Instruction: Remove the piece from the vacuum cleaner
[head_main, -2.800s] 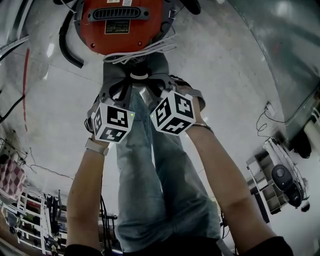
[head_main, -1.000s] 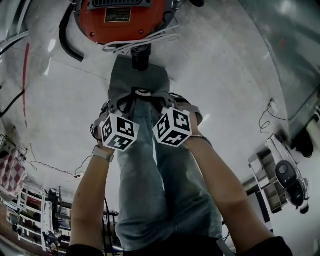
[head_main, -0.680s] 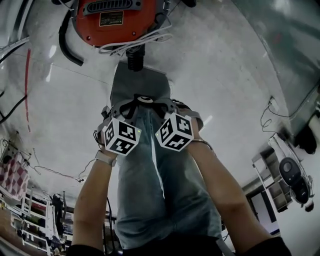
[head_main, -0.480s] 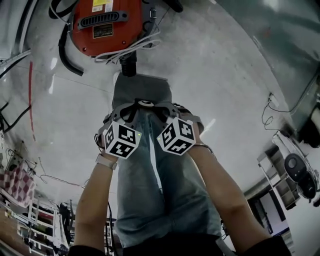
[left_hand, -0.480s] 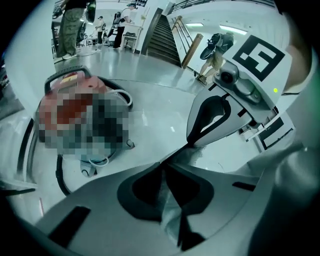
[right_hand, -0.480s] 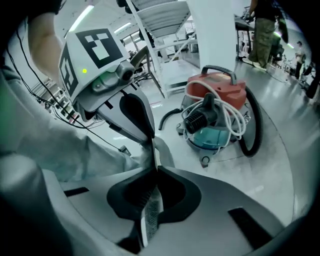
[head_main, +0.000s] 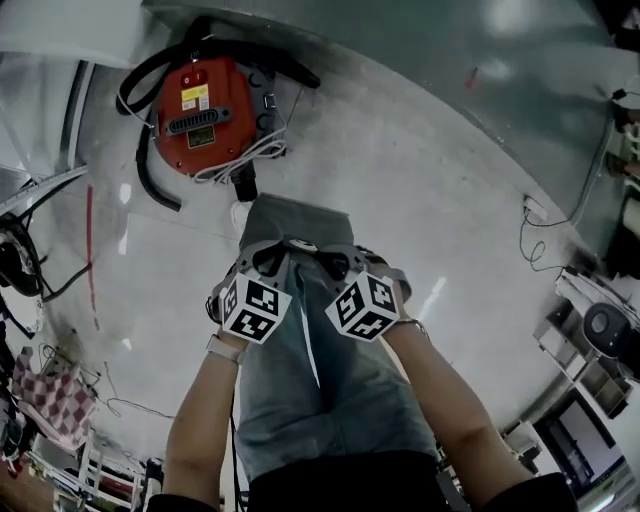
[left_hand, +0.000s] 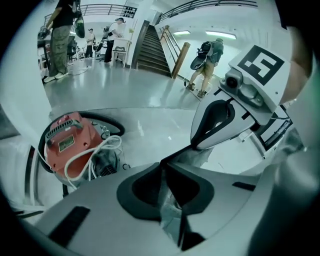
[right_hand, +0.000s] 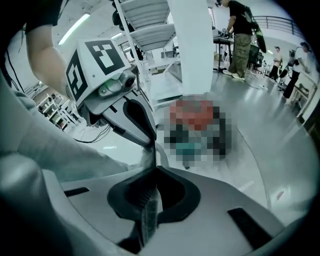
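Observation:
The red vacuum cleaner (head_main: 200, 110) stands on the floor at the upper left, with a white cord (head_main: 250, 155) looped on it. A grey cloth bag (head_main: 295, 218) with a white ring collar (head_main: 298, 245) hangs clear of it, above the black port (head_main: 245, 186). My left gripper (head_main: 262, 258) and right gripper (head_main: 335, 262) are both shut on the bag's top, one on each side of the collar. In the left gripper view, crumpled cloth (left_hand: 170, 212) is pinched in the left gripper (left_hand: 167, 187). In the right gripper view, a ribbed cloth edge (right_hand: 147, 212) sits in the right gripper (right_hand: 152, 190).
A black hose (head_main: 150, 185) curls round the vacuum. Cables (head_main: 545, 250) trail on the floor at right, near shelving (head_main: 600, 340). A chequered cloth (head_main: 55, 395) and racks lie at lower left. Several people (left_hand: 62, 35) and a staircase (left_hand: 152, 47) stand far off.
Both grippers have risen together with the grey bag. The vacuum now looks smaller and sits further up and left, and the bag hangs well clear of its port.

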